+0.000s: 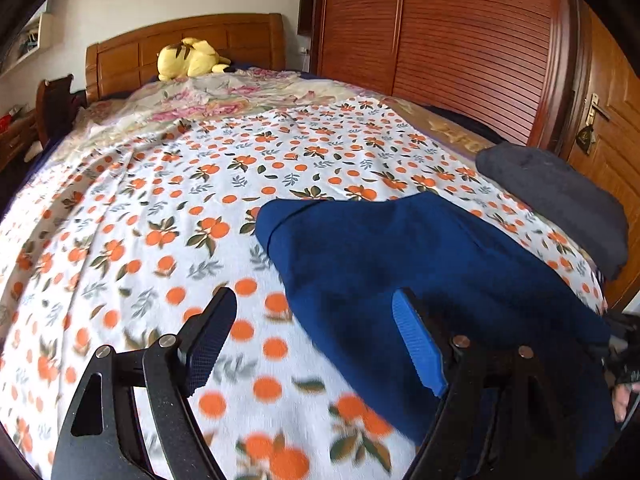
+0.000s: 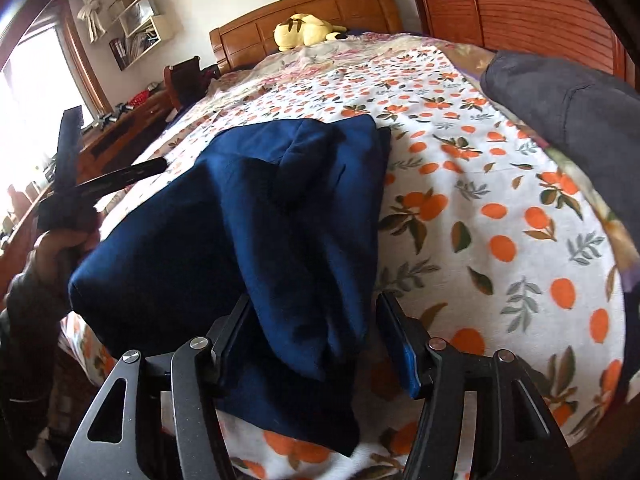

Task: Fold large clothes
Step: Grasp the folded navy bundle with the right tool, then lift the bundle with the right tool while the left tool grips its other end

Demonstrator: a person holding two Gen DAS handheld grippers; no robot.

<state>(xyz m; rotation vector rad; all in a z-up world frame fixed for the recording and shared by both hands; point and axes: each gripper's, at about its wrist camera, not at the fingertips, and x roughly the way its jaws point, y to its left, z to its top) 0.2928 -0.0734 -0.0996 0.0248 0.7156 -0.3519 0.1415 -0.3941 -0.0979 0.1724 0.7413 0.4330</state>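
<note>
One navy garment [image 2: 248, 216] bunched, half-folded on bed; both claws spread, fabric loose between right gripper [image 2: 316, 340] pads

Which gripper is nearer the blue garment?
Right. The right gripper straddles a fold of the blue garment; the left gripper hangs beside its edge, mostly over the bedsheet.

I see a bed spread with a white sheet [image 1: 168, 208] printed in oranges and leaves, and a pink floral cover [image 1: 208, 98] bunched at its far end. A yellow plush toy [image 1: 190, 58] lies against the wooden headboard [image 1: 240, 38], and a tall wardrobe with slatted reddish doors [image 1: 460, 40] stands beside the bed, with a door and its brass handle [image 1: 596, 110] further right. From my right-side camera I also make out white wall shelves [image 2: 140, 28] near a bright window [image 2: 36, 80].
</note>
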